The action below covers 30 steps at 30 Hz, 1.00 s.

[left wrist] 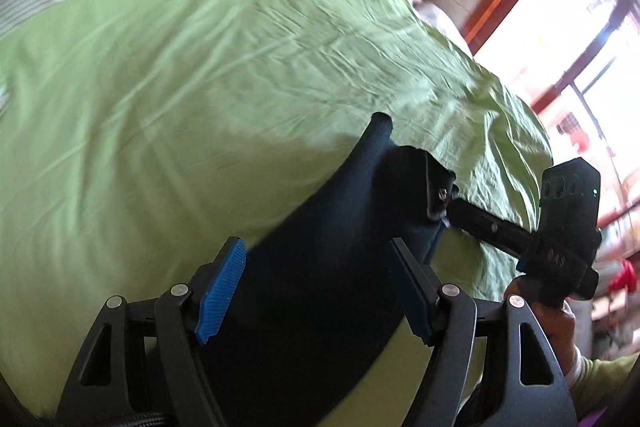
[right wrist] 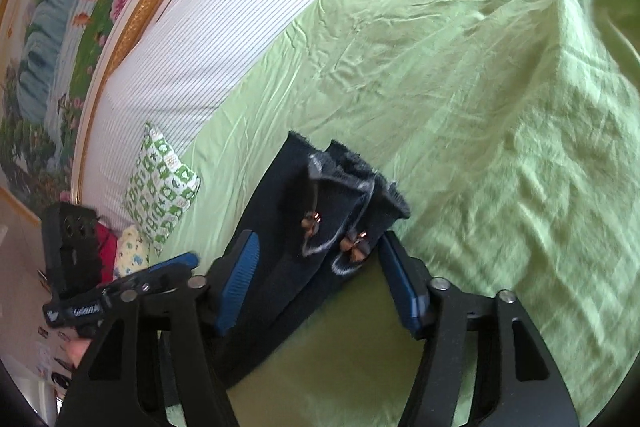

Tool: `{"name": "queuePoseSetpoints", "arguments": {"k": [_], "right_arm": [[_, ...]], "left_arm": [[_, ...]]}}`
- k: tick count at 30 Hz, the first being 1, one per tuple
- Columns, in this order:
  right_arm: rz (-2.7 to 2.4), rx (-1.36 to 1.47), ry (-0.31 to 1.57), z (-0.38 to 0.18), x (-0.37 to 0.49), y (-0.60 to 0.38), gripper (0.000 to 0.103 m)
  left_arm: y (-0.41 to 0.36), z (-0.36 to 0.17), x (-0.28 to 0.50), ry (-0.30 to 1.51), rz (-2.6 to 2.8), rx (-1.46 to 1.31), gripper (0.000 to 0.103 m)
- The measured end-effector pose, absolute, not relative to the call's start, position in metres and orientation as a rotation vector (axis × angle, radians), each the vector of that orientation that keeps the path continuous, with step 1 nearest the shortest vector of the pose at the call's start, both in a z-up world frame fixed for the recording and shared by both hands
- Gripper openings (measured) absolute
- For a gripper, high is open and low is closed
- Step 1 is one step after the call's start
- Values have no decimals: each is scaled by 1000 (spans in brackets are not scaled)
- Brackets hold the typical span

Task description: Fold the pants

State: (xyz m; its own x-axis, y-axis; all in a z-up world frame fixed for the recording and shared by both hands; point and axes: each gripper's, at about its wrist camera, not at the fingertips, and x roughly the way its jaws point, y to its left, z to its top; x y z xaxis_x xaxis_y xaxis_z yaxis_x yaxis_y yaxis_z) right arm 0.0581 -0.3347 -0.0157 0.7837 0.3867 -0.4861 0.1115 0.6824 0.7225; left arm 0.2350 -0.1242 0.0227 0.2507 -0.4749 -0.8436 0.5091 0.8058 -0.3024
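Note:
Dark navy pants (left wrist: 320, 227) lie on a green bedsheet (left wrist: 180, 87). Their waist end with copper buttons (right wrist: 352, 247) points away from me. In the left wrist view my left gripper (left wrist: 316, 287) hovers open over the pants, its blue pads (left wrist: 222, 287) wide apart and clear of the cloth. My right gripper (right wrist: 322, 279) straddles the waist end. The cloth lies between its blue pads (right wrist: 240, 283), which stand close to its edges without clamping it. The right gripper (left wrist: 452, 207) also shows from the side at the waistband. The left gripper (right wrist: 172, 267) shows at the lower left.
A white striped headboard (right wrist: 240, 27) and a framed flower painting (right wrist: 60, 27) run along the bed's far side. A green-patterned pillow (right wrist: 164, 187) leans there. A bright red-framed window (left wrist: 560, 47) lies beyond the bed's edge. A hand (left wrist: 556, 327) holds the right gripper.

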Motion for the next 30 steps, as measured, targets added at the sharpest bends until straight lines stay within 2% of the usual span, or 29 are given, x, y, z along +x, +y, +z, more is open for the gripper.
{"name": "queuePoseSetpoints", "arguments": {"k": [6,9,11,13,15,17,19,22,30], "right_arm": [[159,836,657,-21,62,-340,50],[160,848,647,-25,64,-345,40],[165,842,650,-26,65,-345,33],[170,832,647,-26,65,-344,29],[181,820,650,-26,66,-341,25],[195,818,653,-27,67,-340,18],[223,819,640,-25,66,-339,16],[275,797,612,-17,64,-334,15],[451,757,507,28,53,-309,14]], "left_arm": [[-163,-2,276,1233,-790,60,73],[-179,-12,289,1265,-827,74,71],[-186,-17,294,1266,-855,81,60],[-191,-20,297,1272,-881,92,38],[-196,-22,299,1282,-909,79,34],[-199,-23,298,1281,-924,76,25],[-200,-21,294,1271,-940,75,14],[-197,-8,283,1216,-955,78,11],[-151,50,251,1077,-956,-35,11]]}}
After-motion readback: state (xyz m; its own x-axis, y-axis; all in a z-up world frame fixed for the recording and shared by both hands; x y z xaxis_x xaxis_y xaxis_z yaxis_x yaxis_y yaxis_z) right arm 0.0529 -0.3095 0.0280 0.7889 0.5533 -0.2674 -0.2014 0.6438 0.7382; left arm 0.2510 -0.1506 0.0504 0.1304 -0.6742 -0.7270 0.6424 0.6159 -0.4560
